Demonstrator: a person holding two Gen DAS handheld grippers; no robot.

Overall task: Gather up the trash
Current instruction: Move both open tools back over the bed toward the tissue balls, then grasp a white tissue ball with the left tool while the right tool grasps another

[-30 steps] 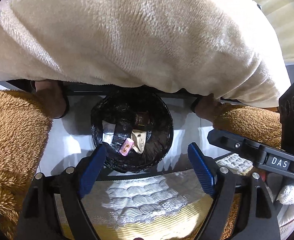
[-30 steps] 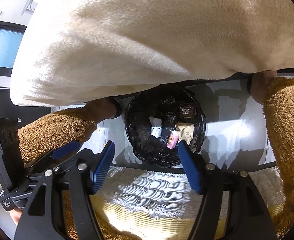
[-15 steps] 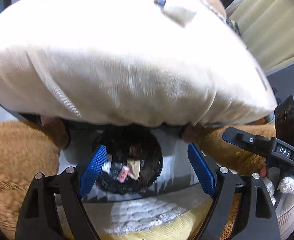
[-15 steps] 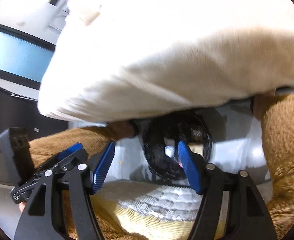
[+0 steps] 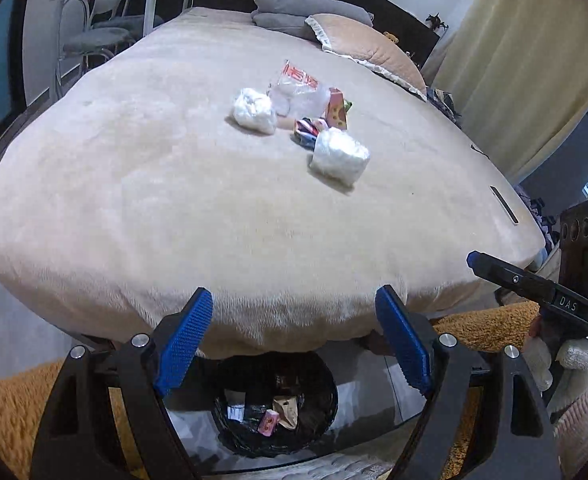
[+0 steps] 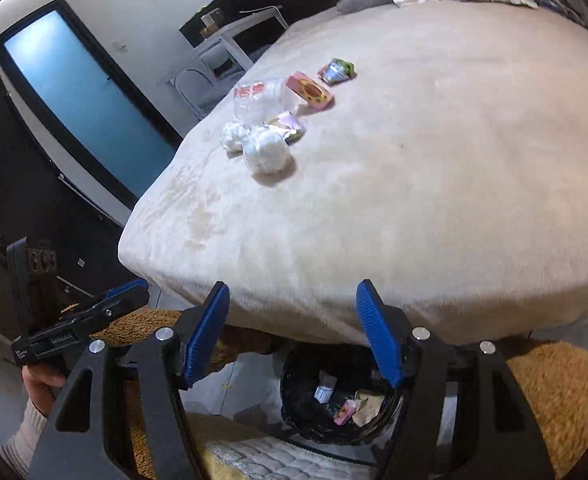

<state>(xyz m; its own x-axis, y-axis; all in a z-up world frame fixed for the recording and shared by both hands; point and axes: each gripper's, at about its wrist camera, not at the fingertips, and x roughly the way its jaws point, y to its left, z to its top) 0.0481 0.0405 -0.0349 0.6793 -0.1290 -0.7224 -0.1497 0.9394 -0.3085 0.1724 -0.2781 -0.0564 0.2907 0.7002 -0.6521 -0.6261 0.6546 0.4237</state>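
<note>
Both views have tilted up from the bin (image 5: 274,412) to the bed (image 5: 174,200). My left hand-held gripper (image 5: 294,340) and right hand-held gripper (image 6: 294,332) hang spread and empty. Ahead, mid-bed, lies the trash: nearest tissue wad (image 5: 338,156) is light and squashy, so I'd pinch across its middle.

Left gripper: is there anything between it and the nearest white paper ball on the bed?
Nothing visible stands in the way. The left gripper is open and empty at the bed's near edge, and only bare blanket lies between it and the nearest paper ball. The other trash lies beyond that ball.
</note>
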